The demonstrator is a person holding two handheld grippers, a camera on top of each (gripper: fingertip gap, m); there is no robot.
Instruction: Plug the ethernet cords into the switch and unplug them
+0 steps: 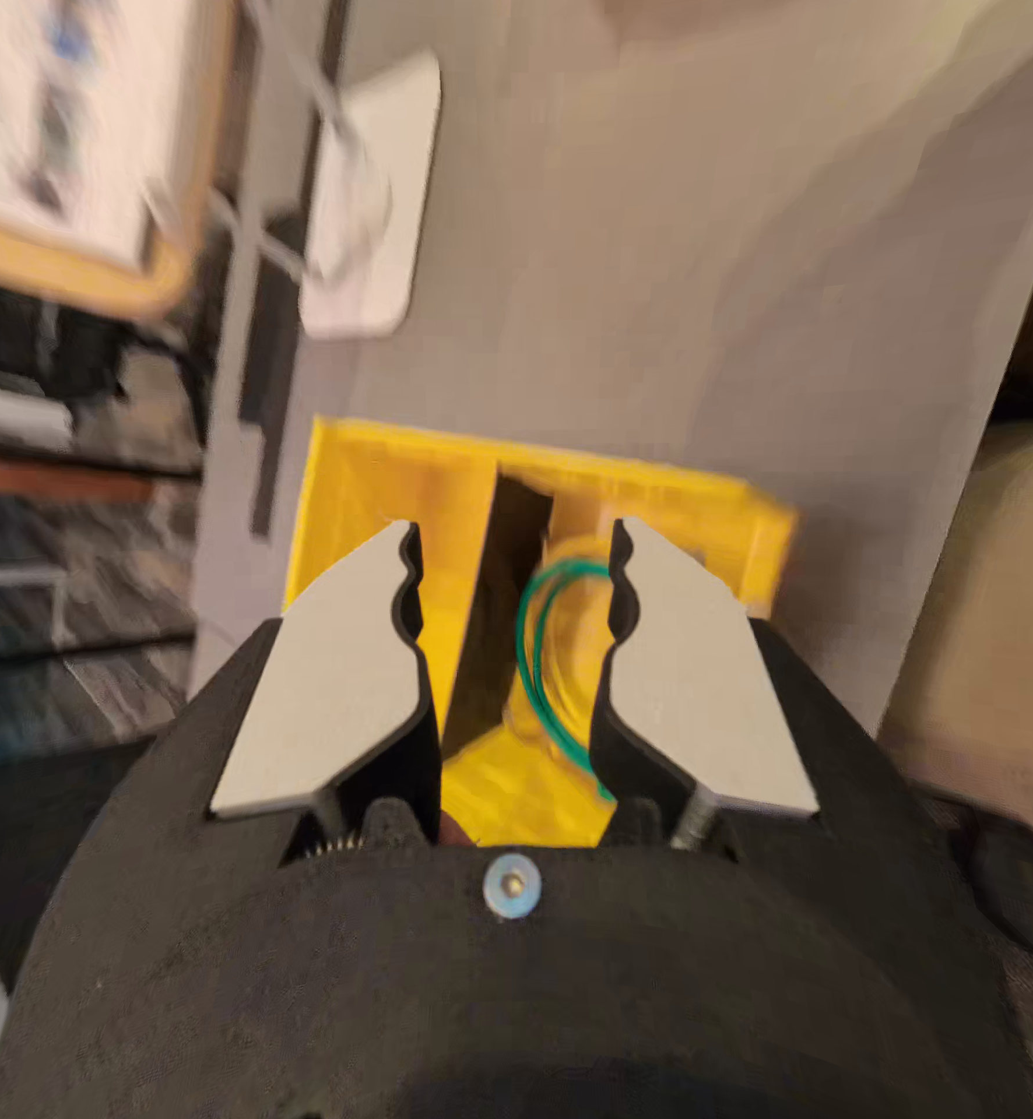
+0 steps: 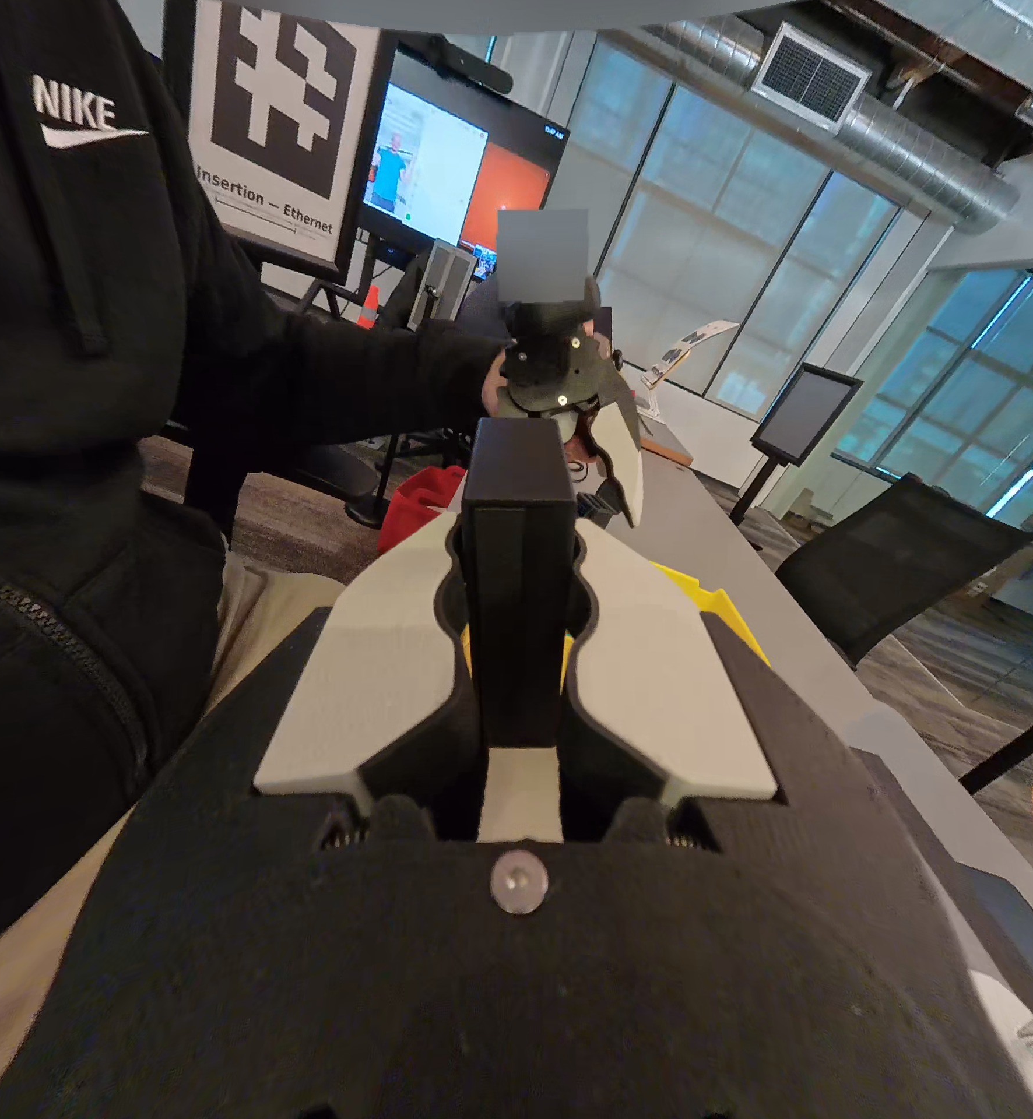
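My right gripper (image 2: 517, 545) is shut on a black box-shaped switch (image 2: 517, 478) and holds it upright over a yellow bin (image 2: 723, 611). My left gripper (image 1: 514, 545) is open and empty, pointing down into the yellow bin (image 1: 381, 484). A thin green cord (image 1: 532, 642) loops in the bin between its fingers. A narrow black shape (image 1: 502, 605) crosses the bin beside the cord; blur hides what it is. The left gripper also shows in the right wrist view (image 2: 599, 472), just beyond the switch's far end.
A person in a black hoodie (image 2: 78, 363) stands close on the left, one sleeve reaching across. The bin sits on a long grey table (image 2: 714, 533). A red bag (image 2: 423, 496), a black chair (image 2: 902, 563) and a screen (image 2: 459, 169) lie beyond.
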